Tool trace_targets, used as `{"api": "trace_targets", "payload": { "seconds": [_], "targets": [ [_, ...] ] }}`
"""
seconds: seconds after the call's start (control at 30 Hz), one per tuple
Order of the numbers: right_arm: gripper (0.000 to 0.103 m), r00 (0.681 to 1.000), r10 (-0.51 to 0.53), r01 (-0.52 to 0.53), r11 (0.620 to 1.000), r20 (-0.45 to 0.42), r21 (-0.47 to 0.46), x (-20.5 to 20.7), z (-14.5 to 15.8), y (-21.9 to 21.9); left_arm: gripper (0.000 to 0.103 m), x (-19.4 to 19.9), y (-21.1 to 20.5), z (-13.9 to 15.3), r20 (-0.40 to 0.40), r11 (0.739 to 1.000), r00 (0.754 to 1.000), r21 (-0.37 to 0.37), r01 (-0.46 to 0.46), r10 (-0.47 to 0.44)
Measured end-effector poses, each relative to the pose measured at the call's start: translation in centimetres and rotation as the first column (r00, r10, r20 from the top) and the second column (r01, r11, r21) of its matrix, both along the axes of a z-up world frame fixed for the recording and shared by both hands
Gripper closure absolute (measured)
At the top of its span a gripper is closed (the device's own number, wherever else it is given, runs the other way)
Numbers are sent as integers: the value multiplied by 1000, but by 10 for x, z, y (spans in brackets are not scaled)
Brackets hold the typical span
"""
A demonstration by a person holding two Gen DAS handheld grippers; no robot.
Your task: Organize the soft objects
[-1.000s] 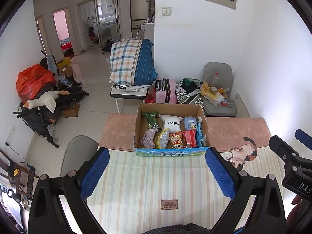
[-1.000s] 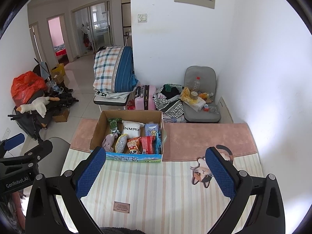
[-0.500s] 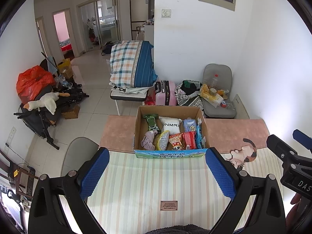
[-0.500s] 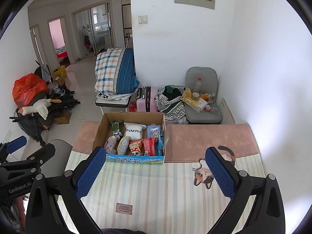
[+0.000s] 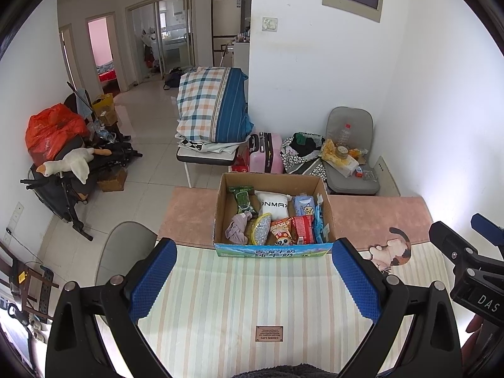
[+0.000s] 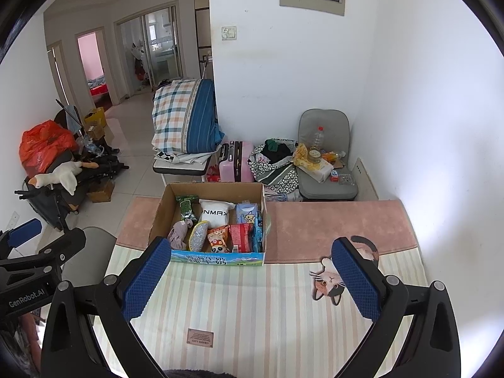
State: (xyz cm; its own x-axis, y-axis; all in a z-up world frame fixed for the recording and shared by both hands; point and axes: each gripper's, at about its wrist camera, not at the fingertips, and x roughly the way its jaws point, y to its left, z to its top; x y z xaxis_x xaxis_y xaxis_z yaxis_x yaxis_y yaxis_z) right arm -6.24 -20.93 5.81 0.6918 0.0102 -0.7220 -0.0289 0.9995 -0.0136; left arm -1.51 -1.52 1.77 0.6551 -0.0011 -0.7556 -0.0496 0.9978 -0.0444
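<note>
left gripper (image 5: 252,275) | black frame | blue textured pads (image 5: 152,278) | silver screws

Blue fingers (image 5: 153,280), pastel-striped mat (image 5: 239,299), brown cardboard box (image 5: 222,208), plaid pillow (image 5: 204,104).

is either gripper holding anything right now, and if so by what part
Nothing is held. The left gripper and the right gripper are both open and empty above the striped mat, short of the cardboard box of soft items.
</note>
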Motion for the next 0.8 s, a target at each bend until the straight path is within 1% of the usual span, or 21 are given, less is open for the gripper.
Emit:
{"api": "trace_targets", "payload": {
  "seconds": [0.8],
  "targets": [
    [0, 1000, 0, 0, 1000, 4, 1, 0, 4, -2, 2, -3, 1, -1, 2, 1000, 1000, 3, -11, 11]
  ]
}}
